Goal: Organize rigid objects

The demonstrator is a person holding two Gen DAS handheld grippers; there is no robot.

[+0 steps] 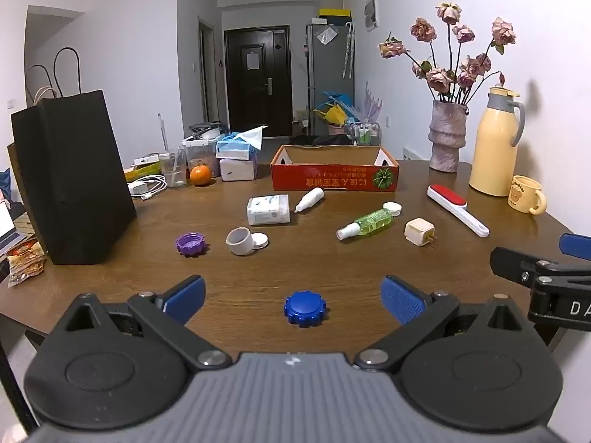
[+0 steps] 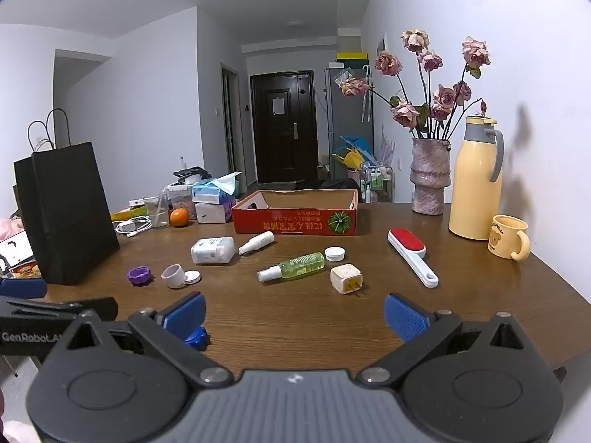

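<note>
My left gripper (image 1: 293, 297) is open and empty, low over the near table edge; a blue ridged cap (image 1: 305, 308) lies between its fingers. My right gripper (image 2: 295, 315) is open and empty, to the right of the left one. Loose on the table lie a purple cap (image 1: 190, 244), a white cup (image 1: 240, 240) with its lid, a white box (image 1: 268, 209), a white tube (image 1: 309, 199), a green spray bottle (image 1: 365, 223), a white charger plug (image 1: 419, 232) and a red lint brush (image 1: 456, 208). An open red cardboard box (image 1: 334, 177) stands behind them.
A black paper bag (image 1: 72, 177) stands at the left. A vase of dried roses (image 1: 447, 142), a yellow thermos (image 1: 495, 144) and a yellow mug (image 1: 526, 193) stand at the right. Tissues, a glass, cables and an orange (image 1: 200, 174) crowd the far left.
</note>
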